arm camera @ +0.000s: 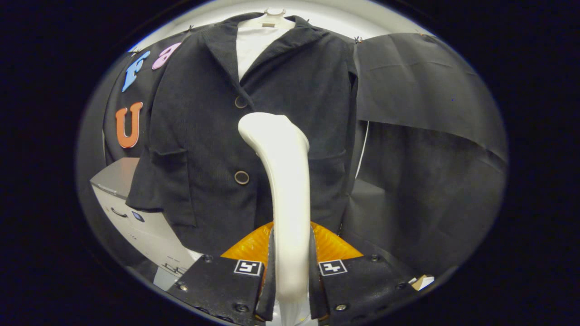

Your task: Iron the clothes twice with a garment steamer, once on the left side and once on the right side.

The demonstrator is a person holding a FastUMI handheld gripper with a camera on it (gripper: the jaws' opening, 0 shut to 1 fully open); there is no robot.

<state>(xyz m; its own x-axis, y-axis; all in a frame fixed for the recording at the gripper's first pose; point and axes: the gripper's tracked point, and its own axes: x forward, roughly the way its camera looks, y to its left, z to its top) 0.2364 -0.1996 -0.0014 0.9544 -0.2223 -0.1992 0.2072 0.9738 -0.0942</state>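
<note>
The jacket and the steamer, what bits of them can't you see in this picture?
- Steamer, gripper view: its head faces away toward the jacket, so its steam plate is hidden; its bottom end is covered by the gripper, whose fingers are shut on the handle.
- Jacket: the strip behind the steamer is hidden, and its hem there is behind the orange part.
- Hanger: its top is cut off by the view's edge.
</note>
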